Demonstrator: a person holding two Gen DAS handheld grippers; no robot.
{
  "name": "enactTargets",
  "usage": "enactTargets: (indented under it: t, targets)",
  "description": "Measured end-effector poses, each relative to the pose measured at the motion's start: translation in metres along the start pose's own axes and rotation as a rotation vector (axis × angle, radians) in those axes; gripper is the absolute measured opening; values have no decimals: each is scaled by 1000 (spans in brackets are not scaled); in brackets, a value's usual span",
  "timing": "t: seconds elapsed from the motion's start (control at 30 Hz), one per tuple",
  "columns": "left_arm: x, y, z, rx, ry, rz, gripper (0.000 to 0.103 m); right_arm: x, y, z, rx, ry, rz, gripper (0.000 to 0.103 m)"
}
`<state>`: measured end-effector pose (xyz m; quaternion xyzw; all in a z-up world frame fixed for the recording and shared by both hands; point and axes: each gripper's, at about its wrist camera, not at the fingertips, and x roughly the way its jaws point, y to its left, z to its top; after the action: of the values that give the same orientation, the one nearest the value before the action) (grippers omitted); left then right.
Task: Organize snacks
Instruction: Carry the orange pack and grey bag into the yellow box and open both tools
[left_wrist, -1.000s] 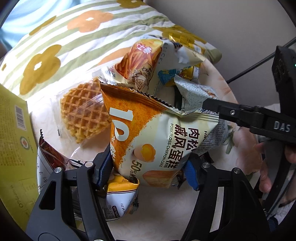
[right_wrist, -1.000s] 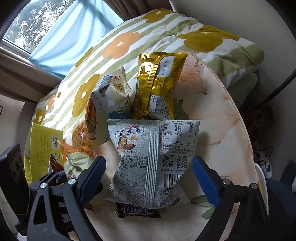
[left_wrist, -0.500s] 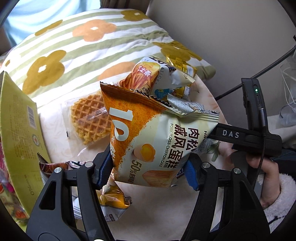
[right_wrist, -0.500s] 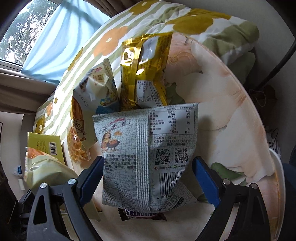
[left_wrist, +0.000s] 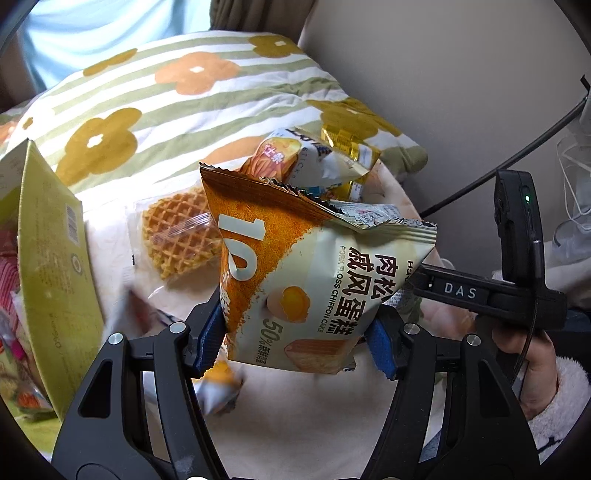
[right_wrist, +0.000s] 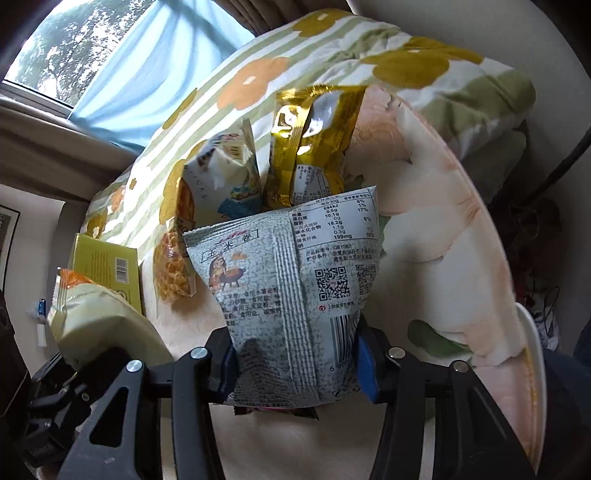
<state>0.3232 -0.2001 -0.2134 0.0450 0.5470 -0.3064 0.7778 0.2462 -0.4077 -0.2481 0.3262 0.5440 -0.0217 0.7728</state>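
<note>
My left gripper (left_wrist: 295, 339) is shut on an orange-and-cream pork floss chiffon cake packet (left_wrist: 314, 280), held above the floral tablecloth (left_wrist: 295, 424). The same packet shows at the left of the right wrist view (right_wrist: 99, 317). My right gripper (right_wrist: 297, 363) has its jaws closing on a grey-white corn roll packet (right_wrist: 291, 288), and both blue pads press its lower sides. In the left wrist view the right gripper's black body (left_wrist: 461, 291) sits at the right, held by a hand (left_wrist: 532, 354) in a fleecy sleeve.
A wrapped waffle (left_wrist: 177, 236), a sticks packet (left_wrist: 291, 162) and a gold packet (right_wrist: 314, 147) lie on the cloth beyond. A yellow-green box (left_wrist: 55, 277) with snacks stands at the left. A dark chocolate bar (right_wrist: 273, 410) lies under the grey packet. A flowered pillow (left_wrist: 166, 92) lies behind.
The right jaws have come in from wide apart onto the grey packet. The left gripper has risen with the cake packet, and the snacks below look smaller.
</note>
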Motion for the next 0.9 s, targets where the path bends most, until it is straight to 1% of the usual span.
enactTargets:
  t: [0.23, 0.33, 0.53, 0.73, 0.9]
  targets:
    - [-31, -23, -4, -41, -89, 4, 62, -45, -4, -2, -60, -49, 13, 47]
    - [-50, -31, -6, -62, -143, 12, 62, -64, 6, -1, -117, -84, 10, 47]
    - [-93, -36, -9, -118, -252, 64, 62, -97, 31, 6, -268, -139, 25, 47]
    - [-140, -12, -12, -200, -338, 118, 62, -104, 73, 8, -391, -145, 70, 47]
    - [-180, 31, -24, -259, -399, 192, 62, -96, 124, 2, -506, -147, 119, 47]
